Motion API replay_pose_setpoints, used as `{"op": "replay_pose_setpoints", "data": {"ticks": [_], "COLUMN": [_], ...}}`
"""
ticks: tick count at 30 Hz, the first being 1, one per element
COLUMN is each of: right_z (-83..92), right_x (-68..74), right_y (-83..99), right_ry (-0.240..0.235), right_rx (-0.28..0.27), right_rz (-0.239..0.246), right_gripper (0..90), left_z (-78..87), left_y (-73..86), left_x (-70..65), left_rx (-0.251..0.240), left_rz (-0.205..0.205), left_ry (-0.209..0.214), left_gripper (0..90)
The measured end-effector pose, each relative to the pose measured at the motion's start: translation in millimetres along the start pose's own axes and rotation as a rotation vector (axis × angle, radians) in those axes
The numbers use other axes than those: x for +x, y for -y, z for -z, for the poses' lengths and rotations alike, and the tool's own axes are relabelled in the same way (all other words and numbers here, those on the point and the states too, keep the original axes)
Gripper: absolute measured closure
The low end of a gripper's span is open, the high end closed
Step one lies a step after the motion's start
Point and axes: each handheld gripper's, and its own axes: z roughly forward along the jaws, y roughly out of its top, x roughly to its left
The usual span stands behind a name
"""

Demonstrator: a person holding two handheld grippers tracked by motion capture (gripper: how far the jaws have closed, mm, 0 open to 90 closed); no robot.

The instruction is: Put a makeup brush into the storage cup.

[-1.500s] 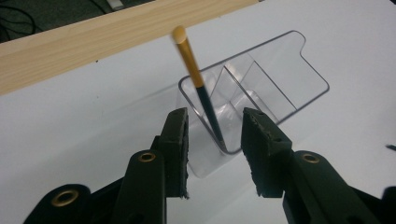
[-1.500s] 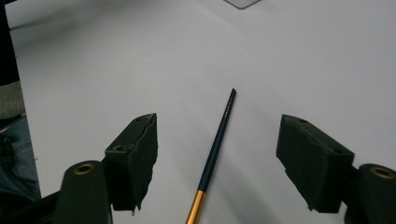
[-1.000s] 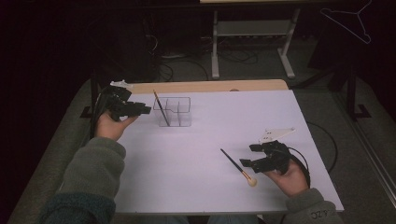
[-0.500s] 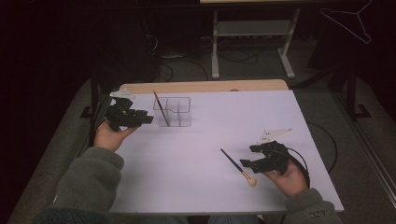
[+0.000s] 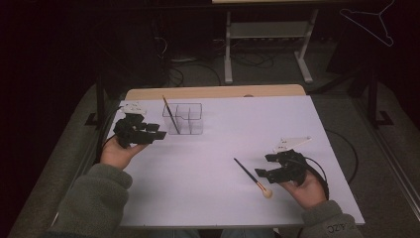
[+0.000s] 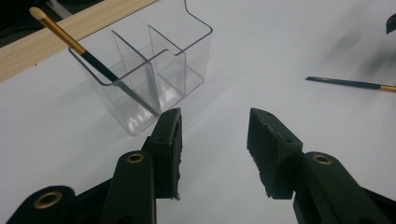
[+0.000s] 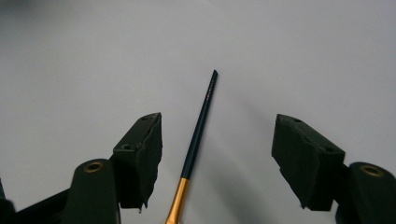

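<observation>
A clear plastic organizer [image 5: 190,119] with several compartments stands at the table's far left. A thin brush [image 5: 170,113] leans in its left compartment, bristles up [image 6: 88,52]. My left gripper [image 5: 159,132] hovers just left of and nearer than the organizer [image 6: 159,70]. Its jaws [image 6: 215,116] have just been opening and hold nothing. A second brush [image 5: 250,176], dark handle and gold ferrule, lies flat on the white table at the near right. My right gripper [image 5: 262,166] is open beside it. In the right gripper view the handle [image 7: 198,135] runs between the spread jaws [image 7: 217,120], touched by neither pad.
A white sheet [image 5: 237,129] covers the table, with a bare wooden strip [image 5: 213,92] along the far edge. Beyond are a dark floor, cables and a metal stand [image 5: 267,34]. A cable [image 5: 341,153] trails off the right gripper over the table's right side.
My left hand has drawn back from the organizer toward the near side, and its jaws look a little wider. The right hand and the brush on the table have stayed put.
</observation>
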Motion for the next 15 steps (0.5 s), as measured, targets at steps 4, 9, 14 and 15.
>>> {"op": "replay_pose_setpoints", "data": {"ticks": [4,9,14,15], "right_z": [-0.6,-1.0,-1.8,-2.1], "right_x": [0.3,0.3,1.1,1.0], "right_y": [-0.2,-0.1,-0.6,-0.6], "right_ry": [0.006,0.01,0.013,0.015], "right_rx": [0.006,0.008,0.016,0.015], "right_rz": [-0.001,-0.002,-0.008,-0.004], "right_gripper": [33.2,33.6,33.9,33.9], "left_z": [-0.1,-0.4,-3.3,-4.2], "left_y": [3.1,6.1,11.6,12.3], "left_x": [-5.9,-10.4,-18.2,-19.7], "left_rx": [-0.005,0.004,0.007,0.011], "left_rz": [-0.007,-0.021,-0.038,-0.037], "left_ry": [0.009,0.016,0.024,0.025], "left_gripper": [53.8,52.6,51.6,51.5]}}
